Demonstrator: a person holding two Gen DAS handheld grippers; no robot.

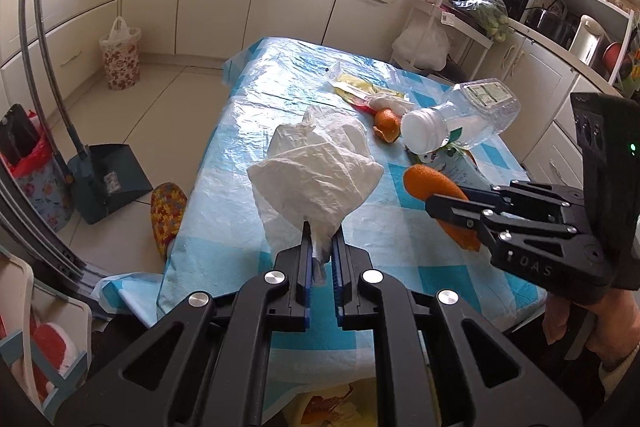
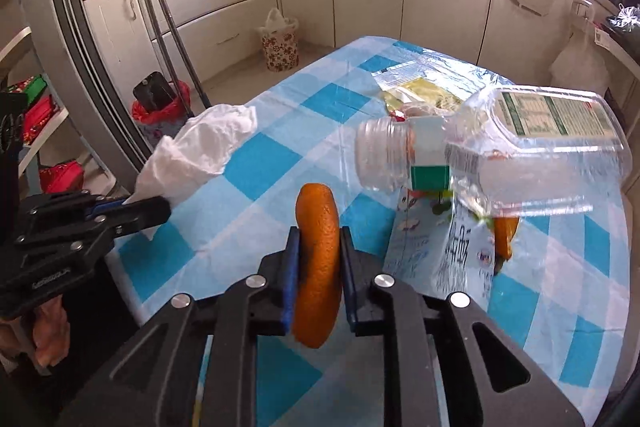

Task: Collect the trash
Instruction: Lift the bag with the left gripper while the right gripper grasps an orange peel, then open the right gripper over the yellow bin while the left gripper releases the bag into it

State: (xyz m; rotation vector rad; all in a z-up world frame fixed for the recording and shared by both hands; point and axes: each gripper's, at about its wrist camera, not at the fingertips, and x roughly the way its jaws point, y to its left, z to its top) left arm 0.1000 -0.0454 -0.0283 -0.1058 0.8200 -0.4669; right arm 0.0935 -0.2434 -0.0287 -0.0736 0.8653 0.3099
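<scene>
A table (image 2: 256, 163) under a glossy blue-and-white checked plastic cloth fills the middle of both views. Toward its right half a clear plastic bottle (image 2: 500, 155) lies on its side, uncapped, threaded neck toward the left, a green-and-white printed label on its upper face and a white-and-green band below the neck; it rests over a flattened printed carton (image 2: 440, 247). In the left wrist view a crumpled white plastic bag (image 1: 320, 171) bulges at frame centre, wrinkled and semi-translucent, its gathered bottom pinched between the blue pads of the left gripper (image 1: 322, 251), which is clamped tight on it. At lower centre of the right wrist view the right gripper (image 2: 318, 259) is closed on a curved piece of orange peel (image 2: 318, 251), dimpled skin outward, standing on edge between the pads and poking out above and below them. Above the bottle, toward the upper right, lies a clear wrapper with yellow print (image 2: 416, 87). Another, smaller scrap of orange peel (image 1: 387, 125) sits on the cloth just left of the bottle's mouth in the left wrist view.
</scene>
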